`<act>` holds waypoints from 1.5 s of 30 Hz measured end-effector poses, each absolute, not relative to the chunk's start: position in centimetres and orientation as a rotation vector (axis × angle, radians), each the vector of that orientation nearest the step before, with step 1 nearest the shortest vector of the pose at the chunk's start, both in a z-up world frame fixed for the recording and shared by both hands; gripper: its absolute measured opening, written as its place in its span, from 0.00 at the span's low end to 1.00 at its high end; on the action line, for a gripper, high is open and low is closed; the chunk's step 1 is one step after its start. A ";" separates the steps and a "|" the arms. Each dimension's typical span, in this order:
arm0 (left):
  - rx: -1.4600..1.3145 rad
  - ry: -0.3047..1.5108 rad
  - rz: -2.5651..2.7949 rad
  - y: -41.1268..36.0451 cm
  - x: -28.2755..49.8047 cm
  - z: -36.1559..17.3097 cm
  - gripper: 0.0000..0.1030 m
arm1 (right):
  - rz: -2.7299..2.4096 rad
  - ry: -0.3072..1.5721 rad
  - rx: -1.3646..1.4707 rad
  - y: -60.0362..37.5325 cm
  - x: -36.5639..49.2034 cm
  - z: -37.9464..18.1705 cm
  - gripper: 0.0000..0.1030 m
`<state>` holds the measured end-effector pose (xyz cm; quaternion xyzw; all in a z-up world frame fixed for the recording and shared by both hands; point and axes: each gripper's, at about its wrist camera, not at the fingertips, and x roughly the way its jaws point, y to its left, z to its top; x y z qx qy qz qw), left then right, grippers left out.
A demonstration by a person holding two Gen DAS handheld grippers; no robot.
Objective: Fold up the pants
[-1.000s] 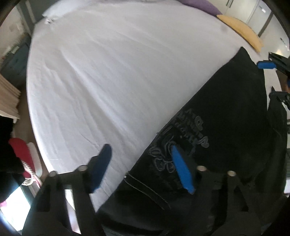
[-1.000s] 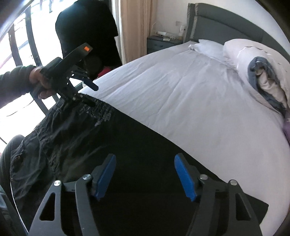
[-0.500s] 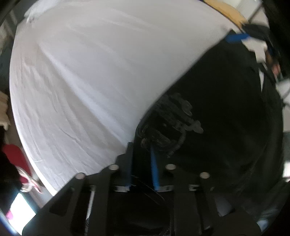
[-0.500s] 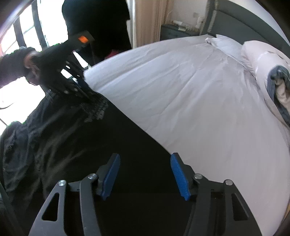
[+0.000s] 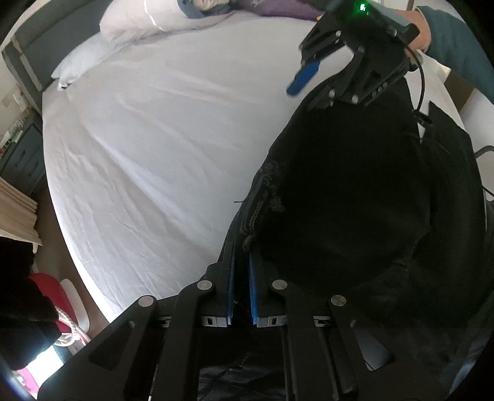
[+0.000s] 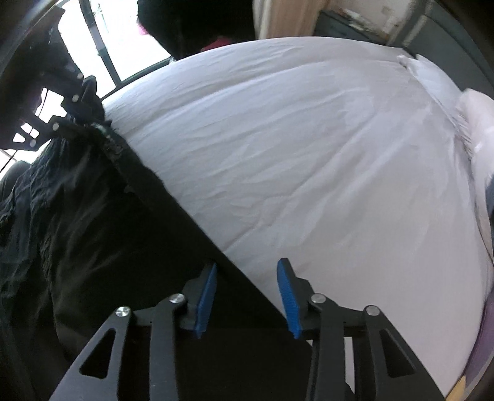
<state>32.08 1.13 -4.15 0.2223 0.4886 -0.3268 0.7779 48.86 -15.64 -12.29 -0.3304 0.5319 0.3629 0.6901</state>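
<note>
Black pants (image 5: 339,200) lie on the right side of a white bed sheet (image 5: 154,154). My left gripper (image 5: 240,256) is shut on their embroidered edge and holds it raised off the sheet. In the right wrist view the pants (image 6: 92,231) fill the lower left, and their straight edge runs between the blue pads (image 6: 287,296) of my right gripper (image 6: 247,268). Those jaws are closing, with a gap still on each side of the cloth. The left gripper (image 6: 71,123) shows at the far left, cloth bunched in it. The right gripper (image 5: 315,92) shows at the pants' far end.
Pillows (image 5: 145,21) and a purple cloth (image 5: 278,9) lie at the head of the bed. A dark bedside cabinet (image 5: 18,154) and a red item (image 5: 52,296) stand off the bed's left edge. A barred window (image 6: 102,46) and curtain (image 6: 287,18) lie beyond.
My left gripper has shut on the pants' embroidered edge and lifted it. My right gripper has narrowed its jaws and shifted over to the pants' straight edge.
</note>
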 end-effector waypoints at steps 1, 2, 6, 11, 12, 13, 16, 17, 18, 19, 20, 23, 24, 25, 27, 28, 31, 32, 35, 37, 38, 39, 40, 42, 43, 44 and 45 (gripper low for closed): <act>0.473 1.051 -0.705 1.1 32.0 -4.0 0.06 | 0.823 1.190 -0.756 -15.3 48.6 -12.4 0.35; 0.466 1.048 -0.704 1.3 31.5 -4.7 0.06 | 0.833 1.186 -0.788 -14.8 48.3 -12.6 0.35; 0.454 1.048 -0.702 1.6 31.0 -4.5 0.06 | 0.826 1.200 -0.808 -14.4 48.5 -12.9 0.22; 0.449 1.049 -0.692 1.8 31.4 -4.7 0.06 | 0.816 1.224 -0.795 -14.5 48.0 -12.6 0.08; 0.443 1.048 -0.689 1.8 31.5 -4.7 0.06 | 0.804 1.229 -0.775 -14.4 48.4 -12.3 0.07; 0.435 1.049 -0.686 2.6 31.8 -4.2 0.06 | 0.795 1.235 -0.751 -14.5 48.3 -12.1 0.06; 0.422 1.043 -0.681 3.0 31.4 -3.5 0.06 | 0.753 1.240 -0.609 -15.5 48.6 -10.8 0.05; 0.418 1.041 -0.679 3.0 31.2 -3.2 0.06 | 0.732 1.242 -0.543 -16.1 48.4 -10.2 0.05; 0.415 1.038 -0.677 3.1 31.0 -3.0 0.06 | 0.714 1.243 -0.494 -16.4 48.1 -9.7 0.05; 0.414 1.036 -0.673 3.1 30.8 -2.7 0.06 | 0.703 1.245 -0.458 -16.6 47.7 -9.4 0.05; 0.410 1.032 -0.669 3.2 30.4 -2.5 0.06 | 0.684 1.248 -0.400 -16.9 47.2 -9.0 0.05; 0.404 1.021 -0.662 3.2 29.2 -1.5 0.06 | 0.618 1.277 -0.146 -18.6 46.5 -8.5 0.05; 0.404 1.017 -0.664 2.9 28.6 -1.3 0.06 | 0.600 1.268 -0.074 -19.0 45.7 -8.2 0.05; 0.405 1.012 -0.668 2.7 27.8 -0.9 0.06 | 0.589 1.259 -0.001 -19.4 44.9 -8.0 0.05; 0.411 1.001 -0.672 2.6 26.4 -0.3 0.06 | 0.588 1.244 0.078 -19.9 43.4 -7.7 0.05; 0.414 0.998 -0.674 2.5 25.8 0.0 0.06 | 0.586 1.237 0.087 -20.5 42.5 -7.9 0.05; 0.425 0.992 -0.681 2.2 23.5 0.9 0.06 | 0.583 1.243 0.150 -21.0 39.6 -7.5 0.05; 0.431 0.994 -0.686 2.2 22.5 1.0 0.06 | 0.588 1.246 0.155 -21.1 38.7 -7.3 0.05; 0.457 1.003 -0.702 2.1 19.9 0.9 0.06 | 0.603 1.266 0.133 -20.9 35.4 -7.1 0.05; 0.463 1.019 -0.715 2.1 18.4 0.6 0.06 | 0.603 1.286 0.120 -21.3 33.5 -7.1 0.05; 0.466 1.027 -0.720 2.0 17.5 0.5 0.06 | 0.601 1.299 0.122 -21.3 32.4 -7.3 0.05; 0.470 1.036 -0.724 1.9 16.7 0.3 0.06 | 0.601 1.306 0.123 -21.5 31.5 -7.6 0.05; 0.472 1.043 -0.729 2.0 16.1 0.1 0.06 | 0.600 1.310 0.124 -21.5 30.9 -7.8 0.05; 0.484 1.054 -0.733 1.9 14.7 -0.3 0.06 | 0.590 1.331 0.141 -22.0 29.2 -8.0 0.05; 0.492 1.059 -0.734 1.9 14.2 -0.5 0.06 | 0.588 1.334 0.143 -22.0 28.4 -8.4 0.05; 0.510 1.062 -0.734 1.7 13.6 -0.8 0.06 | 0.583 1.342 0.138 -22.1 27.3 -8.5 0.05; 0.527 1.061 -0.736 1.4 13.1 -0.9 0.06 | 0.581 1.345 0.122 -22.0 26.4 -8.5 0.05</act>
